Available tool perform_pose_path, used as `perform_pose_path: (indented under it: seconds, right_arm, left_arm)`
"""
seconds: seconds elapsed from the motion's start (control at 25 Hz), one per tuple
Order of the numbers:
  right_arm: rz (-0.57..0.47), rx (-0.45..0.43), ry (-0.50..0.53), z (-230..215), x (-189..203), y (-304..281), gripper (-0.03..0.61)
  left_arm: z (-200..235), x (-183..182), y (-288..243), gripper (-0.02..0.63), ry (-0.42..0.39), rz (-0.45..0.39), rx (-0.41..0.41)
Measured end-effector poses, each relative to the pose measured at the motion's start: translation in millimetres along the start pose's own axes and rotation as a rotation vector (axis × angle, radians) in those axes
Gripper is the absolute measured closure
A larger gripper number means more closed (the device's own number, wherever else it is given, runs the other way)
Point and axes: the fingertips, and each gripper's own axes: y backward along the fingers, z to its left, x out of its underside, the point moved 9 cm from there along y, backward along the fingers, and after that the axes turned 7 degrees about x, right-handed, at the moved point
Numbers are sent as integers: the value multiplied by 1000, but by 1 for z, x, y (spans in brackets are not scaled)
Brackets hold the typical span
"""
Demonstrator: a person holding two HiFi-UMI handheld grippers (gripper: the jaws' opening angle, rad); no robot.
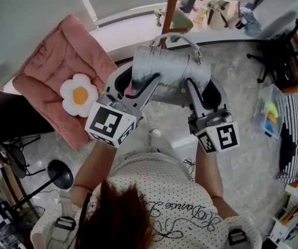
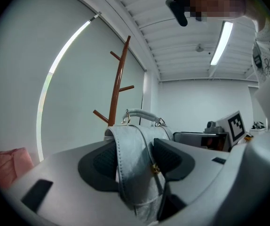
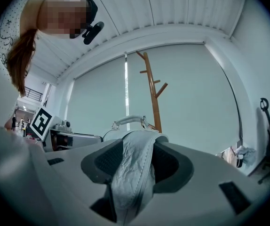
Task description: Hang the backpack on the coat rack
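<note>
The backpack [image 1: 165,69] is being held up in the air just short of the coat rack [image 2: 118,84], not touching it. It is lying roughly level, with its top handle [image 2: 141,113] facing the rack's pole. It is hanging between two grippers rather than from the handle, and that looks deliberate. Left free and leading, the handle is the part that can be looped over a peg [image 2: 101,117].

The left gripper [image 2: 134,160] is clamping a shoulder strap [image 2: 125,147]. Its jaws are standing fairly wide only because the folded grey strap is filling the gap, and both pads are pressing on it. The right gripper [image 3: 136,161] is doing the same with the second shoulder strap [image 3: 134,149], its jaws closed onto the bunched leather. Both grippers are pointing level at the rack, side by side, so the bag is sitting square to it and is not sagging to one side.

In my judgement the hanging itself is not yet done. The pegs are slanting upward, so the handle will likely need lifting over a peg's tip before the straps are let go.

Beside the rack, on the left gripper's side, a pink cushion [image 1: 50,69] is lying with a flower-shaped pillow [image 1: 79,95] on it. Both are well clear of the bag.
</note>
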Motion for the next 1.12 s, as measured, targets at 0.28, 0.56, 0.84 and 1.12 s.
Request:
perform_pose_path:
  seconds: [0.28, 0.56, 0.84, 1.12]
  right_arm:
    - [61, 60, -10, -7, 21, -46, 396]
    - [98, 144, -36, -4, 57, -72, 396]
    - [161, 157, -101, -10, 76, -72, 396]
    - [245, 117, -139, -28, 97, -71, 394]
  left_arm:
    - [54, 17, -28, 391, 23, 45, 54]
    - [93, 47, -44, 393, 38, 87, 117]
    - [97, 63, -51, 394, 75, 151, 139]
    - [89, 88, -58, 396, 140, 213, 94]
